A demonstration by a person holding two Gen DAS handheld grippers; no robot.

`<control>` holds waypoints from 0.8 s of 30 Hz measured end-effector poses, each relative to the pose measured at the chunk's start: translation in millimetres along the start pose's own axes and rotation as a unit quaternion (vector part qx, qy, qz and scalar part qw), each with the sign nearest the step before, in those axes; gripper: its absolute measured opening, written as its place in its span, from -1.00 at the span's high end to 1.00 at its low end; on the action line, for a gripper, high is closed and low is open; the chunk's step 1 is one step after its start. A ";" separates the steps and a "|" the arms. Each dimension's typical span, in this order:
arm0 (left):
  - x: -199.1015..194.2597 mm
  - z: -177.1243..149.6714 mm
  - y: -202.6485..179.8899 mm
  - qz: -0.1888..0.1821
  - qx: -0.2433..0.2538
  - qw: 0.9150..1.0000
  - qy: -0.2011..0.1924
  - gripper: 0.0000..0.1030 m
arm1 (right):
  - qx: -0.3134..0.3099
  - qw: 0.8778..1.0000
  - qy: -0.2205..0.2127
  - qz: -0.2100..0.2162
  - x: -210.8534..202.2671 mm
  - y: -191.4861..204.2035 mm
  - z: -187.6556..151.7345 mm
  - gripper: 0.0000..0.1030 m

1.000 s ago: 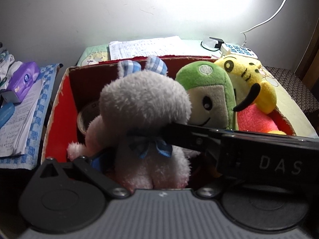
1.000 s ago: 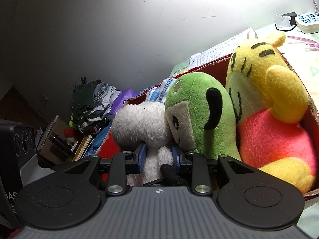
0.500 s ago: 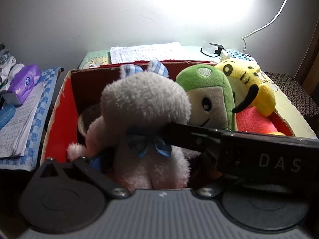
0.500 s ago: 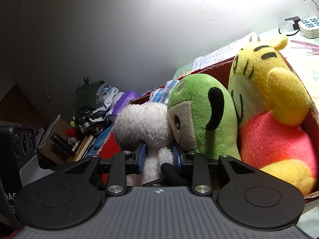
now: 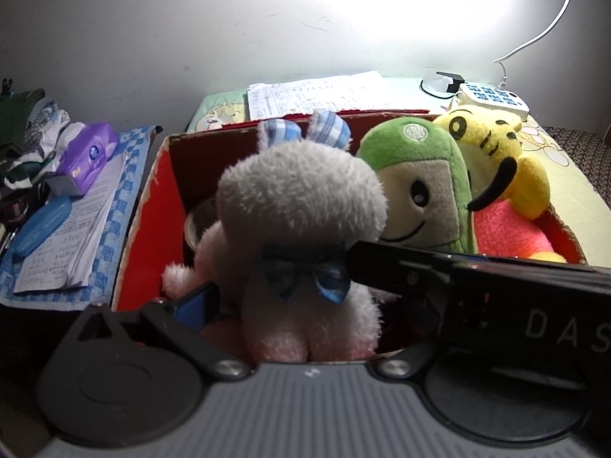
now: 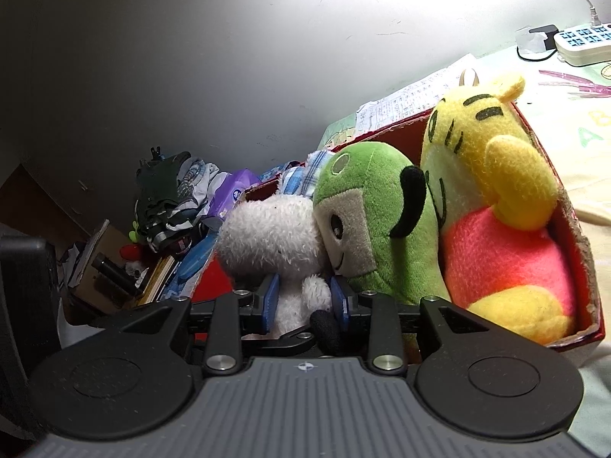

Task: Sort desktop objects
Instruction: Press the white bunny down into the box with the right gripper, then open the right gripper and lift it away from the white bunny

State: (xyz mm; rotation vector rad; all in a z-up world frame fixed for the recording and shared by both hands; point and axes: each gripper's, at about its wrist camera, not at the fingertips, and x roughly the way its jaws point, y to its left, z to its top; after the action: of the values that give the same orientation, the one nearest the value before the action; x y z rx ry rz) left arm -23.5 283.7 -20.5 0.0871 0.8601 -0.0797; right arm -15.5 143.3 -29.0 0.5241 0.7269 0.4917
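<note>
The white plush rabbit sits inside the red cardboard box, right in front of both tools. The right gripper has its blue pads pinched on the rabbit's arm. The left gripper stands wide, the rabbit's body between its fingers; only its left finger shows, the other being hidden behind the right tool. Past the right gripper, a green plush leans against the rabbit, then a yellow bear (both in the same box). Left of the left gripper lie papers and a purple tissue pack.
</note>
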 end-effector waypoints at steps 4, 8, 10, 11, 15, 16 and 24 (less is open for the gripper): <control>0.1 2.2 0.1 0.011 0.000 1.000 0.009 -0.99 | 0.001 1.000 -0.003 -0.009 -5.6 2.0 -1.7 0.36; 3.8 5.1 4.3 0.010 -0.007 1.000 0.025 -0.99 | 0.001 1.000 -0.003 -0.017 -8.0 3.2 -0.6 0.33; 3.7 5.0 4.4 0.012 -0.007 1.000 0.027 -0.99 | -0.002 1.000 -0.002 -0.022 -8.3 5.1 -0.1 0.31; 3.6 5.1 4.3 0.014 -0.005 1.000 0.027 -0.99 | -0.004 1.000 -0.003 -0.024 -8.9 6.1 0.4 0.28; -0.2 6.9 4.5 0.016 -0.001 1.000 0.026 -0.99 | -0.007 0.999 -0.011 -0.036 -13.5 9.2 4.4 0.20; -1.9 8.0 5.2 0.017 -0.001 1.000 0.024 -0.99 | -0.009 0.999 -0.017 -0.045 -17.6 9.6 6.1 0.19; -23.7 20.8 7.3 0.013 0.004 1.000 -0.003 -0.99 | -0.063 0.984 -0.066 -0.155 -31.4 27.5 20.1 -0.04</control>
State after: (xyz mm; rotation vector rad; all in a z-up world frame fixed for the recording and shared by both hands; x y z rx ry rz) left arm -22.5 289.5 11.4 0.1064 0.8518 -0.0586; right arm -27.8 140.4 15.6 0.3137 0.6314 0.2071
